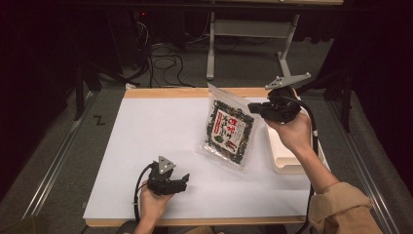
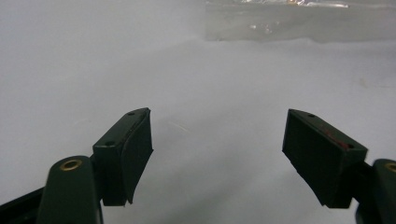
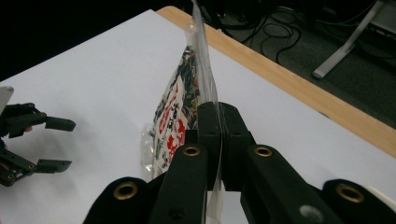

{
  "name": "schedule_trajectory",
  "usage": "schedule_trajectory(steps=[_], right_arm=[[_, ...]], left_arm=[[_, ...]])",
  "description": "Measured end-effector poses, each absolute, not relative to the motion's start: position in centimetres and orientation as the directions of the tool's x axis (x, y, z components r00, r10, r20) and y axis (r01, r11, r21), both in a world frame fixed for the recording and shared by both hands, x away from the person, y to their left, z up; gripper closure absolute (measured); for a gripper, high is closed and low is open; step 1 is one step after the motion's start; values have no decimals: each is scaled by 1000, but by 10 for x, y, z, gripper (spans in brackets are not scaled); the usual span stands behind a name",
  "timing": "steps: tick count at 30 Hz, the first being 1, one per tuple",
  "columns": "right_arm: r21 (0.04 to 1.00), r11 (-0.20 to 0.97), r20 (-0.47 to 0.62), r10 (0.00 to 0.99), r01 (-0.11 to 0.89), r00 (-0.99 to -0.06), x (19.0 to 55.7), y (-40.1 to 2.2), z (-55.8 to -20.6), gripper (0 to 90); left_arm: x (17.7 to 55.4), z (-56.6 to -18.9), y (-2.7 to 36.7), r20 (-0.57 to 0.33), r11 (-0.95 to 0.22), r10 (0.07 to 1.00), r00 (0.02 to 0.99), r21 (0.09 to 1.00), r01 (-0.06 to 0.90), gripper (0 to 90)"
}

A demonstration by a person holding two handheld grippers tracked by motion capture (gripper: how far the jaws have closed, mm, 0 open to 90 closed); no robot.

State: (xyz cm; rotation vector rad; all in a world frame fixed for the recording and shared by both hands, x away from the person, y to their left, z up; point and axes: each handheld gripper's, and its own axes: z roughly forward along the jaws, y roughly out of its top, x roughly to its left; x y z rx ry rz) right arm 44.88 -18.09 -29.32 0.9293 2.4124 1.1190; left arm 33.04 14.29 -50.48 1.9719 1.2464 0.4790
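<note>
The right gripper [image 1: 260, 108] has its fingers [image 3: 208, 122] clamped flat on the clear side seam of a snack packet [image 1: 229, 129], which hangs tilted near the right edge of the worktop [image 1: 146, 146], its lower corner seemingly just brushing the white surface. A shallow cream tray [image 1: 285, 161] sits just beside it, at the worktop's right edge. The step in hand looks like carrying the packet, probably toward that tray. The next move calls for a steady swing to the right without the thin seam slipping, then a release over the tray. The left gripper [image 1: 182, 178] rests near the worktop's front edge, fingers [image 2: 130, 149] wide and holding nothing.
</note>
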Motion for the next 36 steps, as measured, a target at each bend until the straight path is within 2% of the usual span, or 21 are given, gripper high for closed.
schedule_trajectory(steps=[8,14,36], right_arm=[[770,499,-64,679,397,-731,444,-184,-275,900],[806,472,-91,694,356,-714,440,-197,-261,900],[836,410,-104,771,364,-629,441,-242,-233,900]], left_arm=[[331,-506,142,-71,-257,885,459,749,611,249],[331,-506,141,-71,-259,886,458,744,616,251],[331,-508,140,-71,-272,882,465,730,627,255]])
